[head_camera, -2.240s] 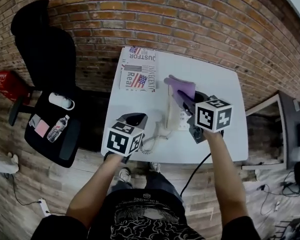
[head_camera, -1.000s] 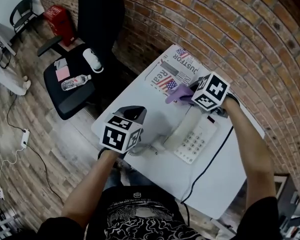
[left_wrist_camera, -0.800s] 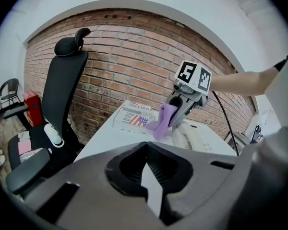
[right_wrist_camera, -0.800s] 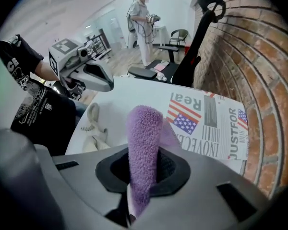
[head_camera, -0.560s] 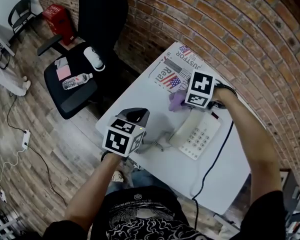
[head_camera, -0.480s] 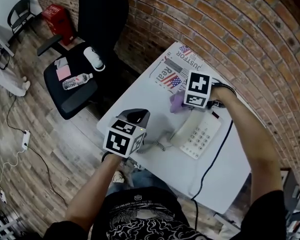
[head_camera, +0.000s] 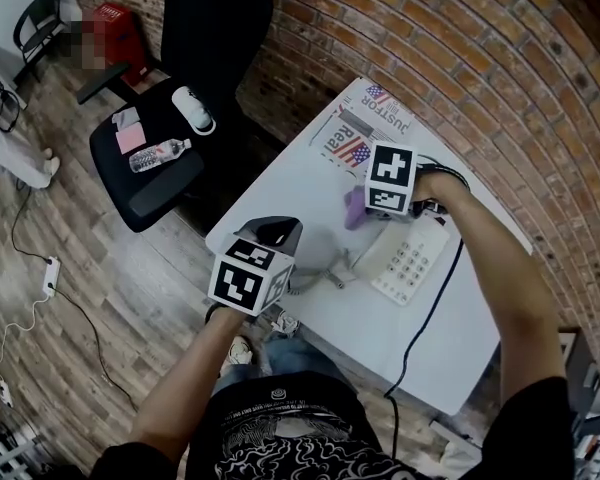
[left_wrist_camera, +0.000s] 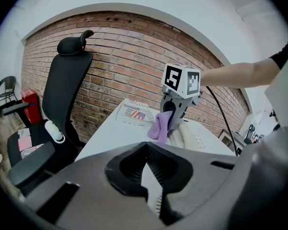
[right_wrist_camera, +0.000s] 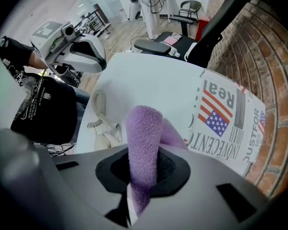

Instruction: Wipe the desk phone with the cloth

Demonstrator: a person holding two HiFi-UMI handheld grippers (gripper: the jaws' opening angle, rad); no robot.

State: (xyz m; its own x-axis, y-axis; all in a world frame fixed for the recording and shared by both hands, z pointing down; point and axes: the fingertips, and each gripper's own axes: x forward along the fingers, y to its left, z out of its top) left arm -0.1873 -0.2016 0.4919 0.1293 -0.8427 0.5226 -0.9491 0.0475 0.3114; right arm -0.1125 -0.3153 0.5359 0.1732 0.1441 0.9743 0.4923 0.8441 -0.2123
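The cream desk phone (head_camera: 408, 260) lies on the white table (head_camera: 310, 183), its handset (head_camera: 376, 252) on the left side and its coiled cord (head_camera: 316, 278) trailing toward me. My right gripper (head_camera: 368, 208) is shut on the purple cloth (head_camera: 354, 208), which hangs against the far left end of the handset. The right gripper view has the cloth (right_wrist_camera: 143, 147) standing up between the jaws of that gripper (right_wrist_camera: 141, 176), with the handset (right_wrist_camera: 101, 104) beyond. My left gripper (head_camera: 272, 236) hovers at the table's near left edge by the cord, jaws together around nothing (left_wrist_camera: 148, 171).
A newspaper (head_camera: 365, 133) lies at the table's far corner against the brick wall (head_camera: 460, 58). A black office chair (head_camera: 170, 118) to the left carries a water bottle (head_camera: 160, 154) and small items. The phone's black cable (head_camera: 425, 318) runs along my right arm.
My right gripper has carried the cloth from the far side of the phone down to the handset's end. The left gripper has stayed by the cord.
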